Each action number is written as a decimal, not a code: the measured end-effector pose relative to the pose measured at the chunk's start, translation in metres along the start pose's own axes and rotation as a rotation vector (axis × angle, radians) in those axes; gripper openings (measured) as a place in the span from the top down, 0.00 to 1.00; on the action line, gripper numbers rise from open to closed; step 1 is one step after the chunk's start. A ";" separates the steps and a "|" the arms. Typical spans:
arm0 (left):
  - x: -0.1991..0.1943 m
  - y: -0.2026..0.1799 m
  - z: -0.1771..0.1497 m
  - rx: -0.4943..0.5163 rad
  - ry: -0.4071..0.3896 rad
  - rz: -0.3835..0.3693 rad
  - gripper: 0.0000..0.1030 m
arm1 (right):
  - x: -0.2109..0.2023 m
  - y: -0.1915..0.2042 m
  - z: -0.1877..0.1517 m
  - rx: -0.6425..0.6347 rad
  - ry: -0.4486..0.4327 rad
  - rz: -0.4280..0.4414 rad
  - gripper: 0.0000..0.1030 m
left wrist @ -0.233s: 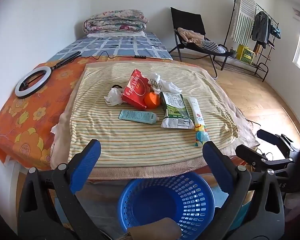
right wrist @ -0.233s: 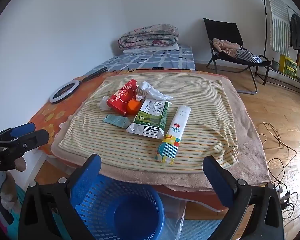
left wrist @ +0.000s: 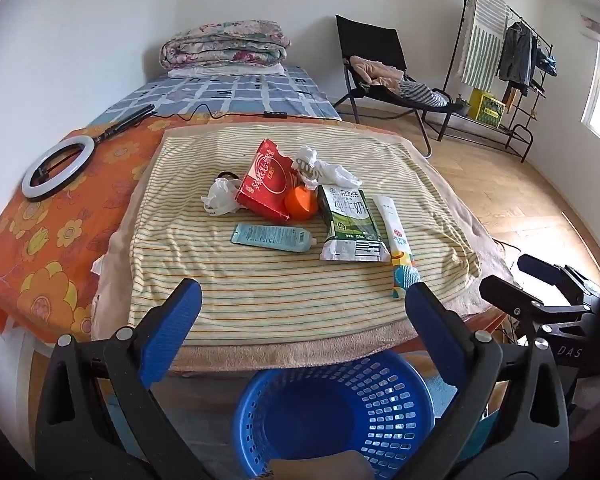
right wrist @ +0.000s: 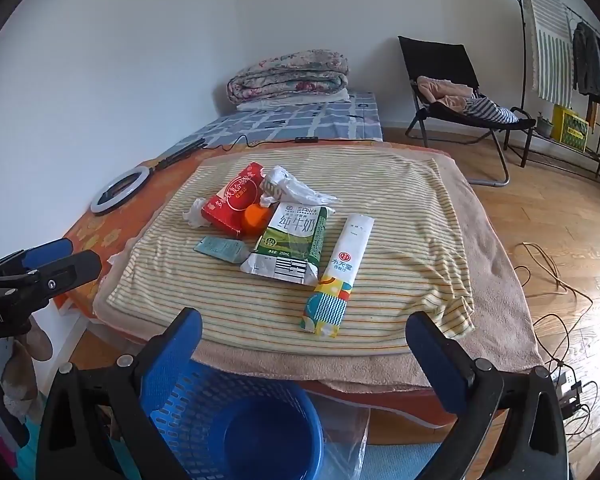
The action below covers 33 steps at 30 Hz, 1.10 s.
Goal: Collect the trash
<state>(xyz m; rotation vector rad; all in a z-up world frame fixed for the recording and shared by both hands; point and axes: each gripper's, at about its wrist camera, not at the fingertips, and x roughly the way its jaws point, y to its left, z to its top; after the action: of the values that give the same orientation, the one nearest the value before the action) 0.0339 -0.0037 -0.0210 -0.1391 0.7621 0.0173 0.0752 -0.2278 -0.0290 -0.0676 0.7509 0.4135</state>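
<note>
Left wrist view: the left gripper (left wrist: 300,316) is spread wide and empty above the blue basket (left wrist: 400,396). The trash lies ahead of it on the striped towel (left wrist: 260,292); the long white wrapper (left wrist: 396,236) sits ahead and to its right, beside the milk carton (left wrist: 348,220).

Right wrist view: the right gripper (right wrist: 304,340), also spread and empty, has the wrapper (right wrist: 340,276) straight ahead, its long axis running away from the jaws. The right hand looks nearer.

Red carton (left wrist: 269,181), orange cap (left wrist: 300,204), green milk pack (left wrist: 350,222), teal tube (left wrist: 272,237), perhaps crumpled bags (left wrist: 327,170), clustered on striped towel (left wrist: 260,284); blue basket (left wrist: 336,412) below.
</note>
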 end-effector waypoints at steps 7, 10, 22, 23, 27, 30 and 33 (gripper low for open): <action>0.002 0.003 -0.006 0.002 0.000 0.005 0.00 | 0.010 -0.011 -0.003 0.055 0.000 0.009 0.00; 0.005 0.006 -0.006 -0.005 0.001 0.006 0.00 | 0.011 -0.013 -0.004 0.066 -0.003 0.002 0.00; 0.013 0.009 -0.007 -0.017 0.020 0.004 0.00 | 0.019 -0.021 -0.008 0.095 0.021 -0.001 0.00; 0.014 0.009 -0.007 -0.014 0.021 0.006 0.00 | 0.019 -0.022 -0.008 0.100 0.024 0.008 0.00; 0.017 0.007 -0.010 -0.011 0.030 0.009 0.00 | 0.022 -0.022 -0.010 0.108 0.035 0.018 0.00; 0.017 0.006 -0.011 -0.010 0.031 0.010 0.00 | 0.022 -0.021 -0.010 0.105 0.033 0.014 0.00; 0.017 0.007 -0.011 -0.011 0.032 0.010 0.00 | 0.022 -0.022 -0.011 0.106 0.036 0.015 0.00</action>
<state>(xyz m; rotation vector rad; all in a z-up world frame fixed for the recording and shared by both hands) 0.0385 0.0008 -0.0415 -0.1465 0.7944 0.0286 0.0911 -0.2428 -0.0534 0.0305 0.8079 0.3870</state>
